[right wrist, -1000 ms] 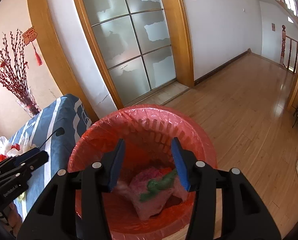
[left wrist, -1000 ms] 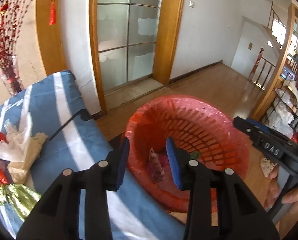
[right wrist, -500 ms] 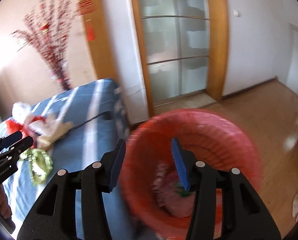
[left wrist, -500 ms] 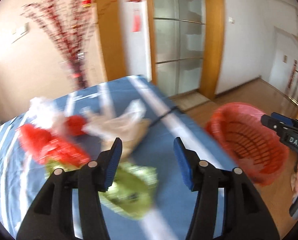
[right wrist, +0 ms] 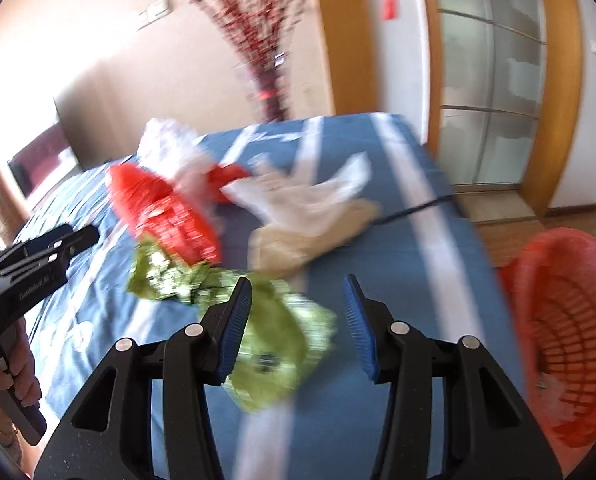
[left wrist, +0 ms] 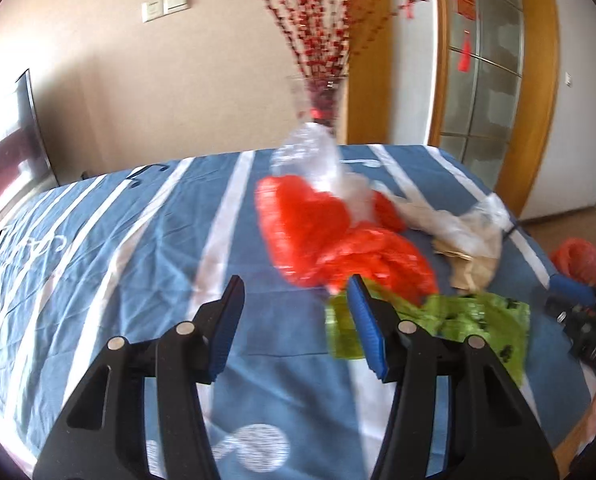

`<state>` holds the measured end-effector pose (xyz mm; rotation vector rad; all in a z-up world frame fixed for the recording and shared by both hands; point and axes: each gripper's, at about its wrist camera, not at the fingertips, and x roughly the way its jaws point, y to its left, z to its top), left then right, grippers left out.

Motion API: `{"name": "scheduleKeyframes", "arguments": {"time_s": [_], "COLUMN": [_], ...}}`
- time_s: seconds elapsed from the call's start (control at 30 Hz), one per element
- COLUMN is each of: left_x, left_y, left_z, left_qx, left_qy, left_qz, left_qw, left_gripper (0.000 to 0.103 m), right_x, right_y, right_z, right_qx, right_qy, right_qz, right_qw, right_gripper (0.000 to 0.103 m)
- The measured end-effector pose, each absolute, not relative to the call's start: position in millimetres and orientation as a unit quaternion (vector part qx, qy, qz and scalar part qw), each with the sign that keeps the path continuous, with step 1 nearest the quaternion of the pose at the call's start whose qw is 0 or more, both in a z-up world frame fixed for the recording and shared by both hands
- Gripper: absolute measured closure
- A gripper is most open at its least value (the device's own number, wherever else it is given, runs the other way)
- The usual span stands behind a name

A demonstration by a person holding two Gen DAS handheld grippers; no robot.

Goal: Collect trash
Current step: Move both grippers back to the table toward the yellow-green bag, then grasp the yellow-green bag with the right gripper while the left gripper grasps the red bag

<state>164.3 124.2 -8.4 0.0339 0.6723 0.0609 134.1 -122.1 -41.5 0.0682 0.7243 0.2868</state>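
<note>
Both grippers — left gripper (left wrist: pixel 294 300), right gripper (right wrist: pixel 298 300) — gape, seemingly empty, above green wrapper (right wrist: pixel 274 344).

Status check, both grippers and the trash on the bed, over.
Left gripper open, empty, jaws just widened. Right gripper open, empty, over green wrapper. Red bag, white bags on bed; basket alongside. Nothing blocking.

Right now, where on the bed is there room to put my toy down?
The striped cover is bare left of the red bag. It's crowded on the right: red bag, white bag, green wrapper.

Crumpled wrappers (left wrist: pixel 338 236), apparently plastic, on bed
</note>
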Motion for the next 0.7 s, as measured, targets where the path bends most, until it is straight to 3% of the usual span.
{"name": "scheduleKeyframes", "arguments": {"time_s": [0.3,0.4,0.47,0.57,0.7], "left_x": [164,164,166,169,174], "left_y": [146,148,146,143,136], "left_z": [-9,-12,-14,-15,-15], "left_qx": [-0.008,-0.012,-0.012,-0.01,-0.009], "left_qy": [0.332,0.333,0.335,0.337,0.34], "left_qz": [0.035,0.033,0.03,0.027,0.027], "left_qw": [0.943,0.942,0.942,0.941,0.94], "left_gripper": [0.05,0.05,0.05,0.05,0.05], "right_x": [157,150,147,146,140], "right_y": [-70,-68,-69,-73,-77], "right_z": [-73,-76,-75,-76,-77], "right_qx": [-0.021,-0.042,-0.04,-0.036,-0.031], "right_qy": [0.41,0.404,0.407,0.407,0.402], "right_qz": [0.141,0.134,0.142,0.146,0.147], "right_qw": [0.901,0.904,0.902,0.901,0.903], "right_gripper": [0.055,0.07,0.089,0.098,0.101]}}
